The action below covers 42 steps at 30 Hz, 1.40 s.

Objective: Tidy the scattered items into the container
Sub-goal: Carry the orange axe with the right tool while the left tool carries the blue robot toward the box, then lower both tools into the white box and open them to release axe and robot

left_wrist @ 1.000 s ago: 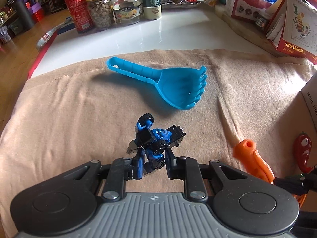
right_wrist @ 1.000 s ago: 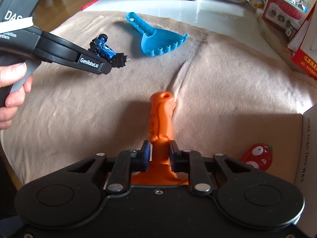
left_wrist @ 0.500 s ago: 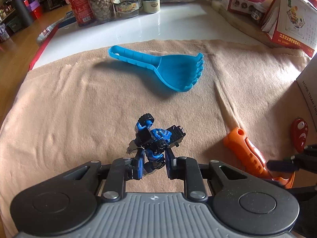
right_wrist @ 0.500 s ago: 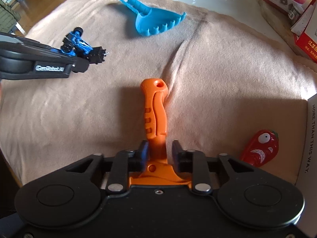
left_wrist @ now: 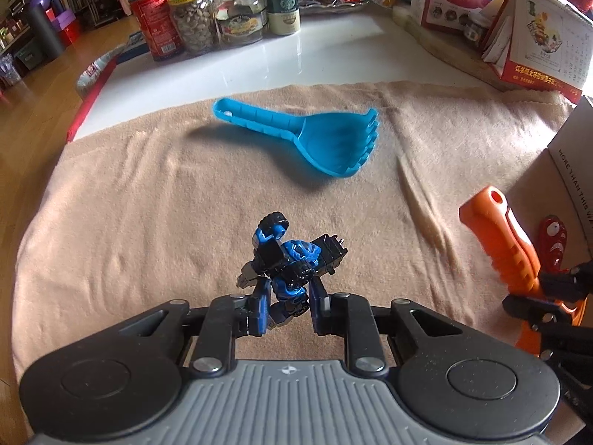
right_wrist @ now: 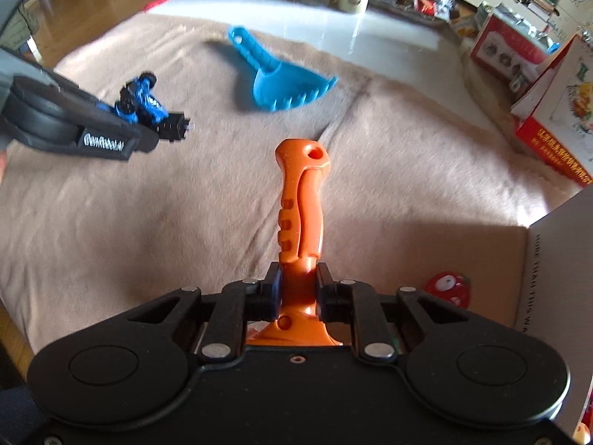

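Note:
My left gripper (left_wrist: 287, 306) is shut on a blue and black toy robot (left_wrist: 292, 263) and holds it above the tan cloth (left_wrist: 148, 204). The robot also shows in the right wrist view (right_wrist: 148, 105), at the left. My right gripper (right_wrist: 298, 289) is shut on an orange toy tool (right_wrist: 300, 204), lifted off the cloth with its handle pointing away; it shows at the right of the left wrist view (left_wrist: 496, 237). A blue toy rake scoop (left_wrist: 318, 141) lies on the cloth further back. A red chilli toy (right_wrist: 448, 291) lies by the cardboard box (right_wrist: 556, 267) at the right.
Jars and tins (left_wrist: 192, 22) stand at the back of the white table (left_wrist: 296, 59). Red and white boxes and a calendar (left_wrist: 533, 48) stand at the back right. Wooden floor lies beyond the table's left edge (left_wrist: 37, 85).
Both grippers have risen with their toys. The orange tool has come off the cloth and moved toward the box on the right. The blue scoop and the chilli toy have not moved.

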Available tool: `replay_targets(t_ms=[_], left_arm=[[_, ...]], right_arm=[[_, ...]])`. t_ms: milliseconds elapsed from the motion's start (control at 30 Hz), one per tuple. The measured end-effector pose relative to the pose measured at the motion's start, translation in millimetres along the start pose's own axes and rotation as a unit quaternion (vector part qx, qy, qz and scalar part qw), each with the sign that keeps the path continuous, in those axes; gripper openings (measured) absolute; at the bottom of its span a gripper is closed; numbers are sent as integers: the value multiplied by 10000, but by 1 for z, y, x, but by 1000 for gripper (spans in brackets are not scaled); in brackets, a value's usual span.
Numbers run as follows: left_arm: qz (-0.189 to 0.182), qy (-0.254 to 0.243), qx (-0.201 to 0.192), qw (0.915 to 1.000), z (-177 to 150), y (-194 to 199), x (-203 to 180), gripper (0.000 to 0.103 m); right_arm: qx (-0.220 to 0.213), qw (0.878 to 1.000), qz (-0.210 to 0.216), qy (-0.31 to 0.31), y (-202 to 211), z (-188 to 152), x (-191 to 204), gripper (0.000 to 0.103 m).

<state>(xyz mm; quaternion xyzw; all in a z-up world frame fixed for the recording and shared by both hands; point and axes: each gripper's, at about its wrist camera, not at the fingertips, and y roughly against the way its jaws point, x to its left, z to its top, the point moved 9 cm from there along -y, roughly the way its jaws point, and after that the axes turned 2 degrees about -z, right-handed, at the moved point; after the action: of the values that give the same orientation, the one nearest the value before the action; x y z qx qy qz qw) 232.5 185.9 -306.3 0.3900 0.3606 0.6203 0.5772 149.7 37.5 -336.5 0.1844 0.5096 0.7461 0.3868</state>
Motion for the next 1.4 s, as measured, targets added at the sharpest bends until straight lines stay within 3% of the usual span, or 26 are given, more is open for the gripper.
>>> replay_targets(t_ms=[300,800,1067,1400], left_arm=[[-48,-196,-318,9993,20,56,-24,22],[-260,-769,-930,9924,54,162,-94,22],[-589,-1188,-1120,9848,63,193,-168,22],[-1137,-1811,-1150,9701,60,205,-291,22]], right_arm=[[-322,9992,-195,-117,53,12,-20,17],[-828,9945,-517,-374,139,1,-67,17],[-901,9900,-827,-703,172,-29,-117,17],[-812,9815,-1171,-1276,197,-89,-185,17]])
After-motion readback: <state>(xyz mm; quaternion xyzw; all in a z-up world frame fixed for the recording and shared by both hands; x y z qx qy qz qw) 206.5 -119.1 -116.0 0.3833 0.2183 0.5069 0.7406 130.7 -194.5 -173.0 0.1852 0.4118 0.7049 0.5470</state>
